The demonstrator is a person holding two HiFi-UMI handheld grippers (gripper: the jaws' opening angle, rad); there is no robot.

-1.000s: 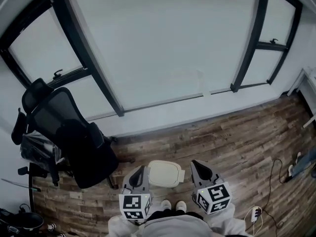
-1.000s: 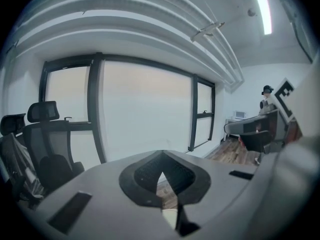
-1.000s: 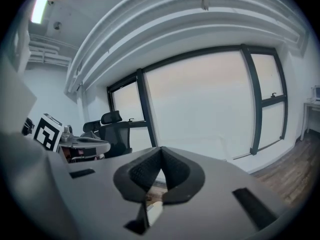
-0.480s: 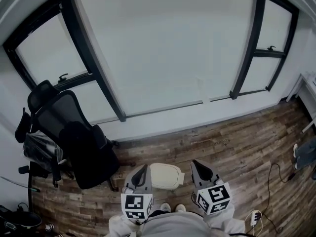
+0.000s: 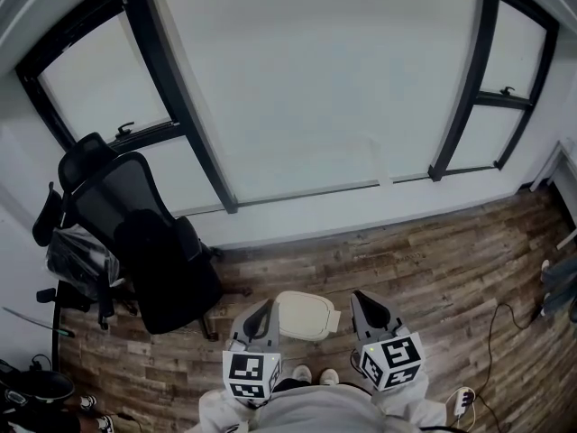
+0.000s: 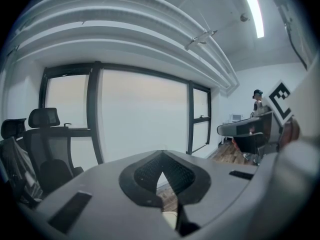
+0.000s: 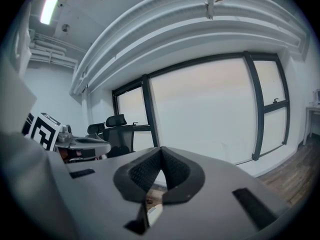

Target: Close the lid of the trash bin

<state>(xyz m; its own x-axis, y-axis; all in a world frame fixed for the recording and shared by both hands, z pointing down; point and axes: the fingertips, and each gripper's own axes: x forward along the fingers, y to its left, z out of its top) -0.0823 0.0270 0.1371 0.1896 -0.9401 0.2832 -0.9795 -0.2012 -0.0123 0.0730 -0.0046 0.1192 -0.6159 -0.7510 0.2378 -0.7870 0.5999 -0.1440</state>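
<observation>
A small cream trash bin [image 5: 304, 316] stands on the wooden floor just ahead of my feet. From above it shows a flat, pale top that looks lowered. My left gripper [image 5: 257, 323] hangs at the bin's left side and my right gripper [image 5: 368, 314] at its right, both above floor level and pointing forward. Neither touches the bin. In the left gripper view the left gripper [image 6: 161, 176] has its pads meeting with nothing between them. The right gripper [image 7: 160, 176] looks the same in the right gripper view. A pale sliver of the bin [image 6: 170, 219] shows under the jaws.
A black office chair [image 5: 144, 242] stands to the left, close to the bin. A large dark-framed window wall [image 5: 306, 88] fills the far side. A cable and power strip [image 5: 464, 393] lie on the floor at the right. My shoes [image 5: 311, 374] are behind the bin.
The head view has drifted slightly, so the chair and window frames sit a little further right. Both grippers and the bin keep their places relative to each other.
</observation>
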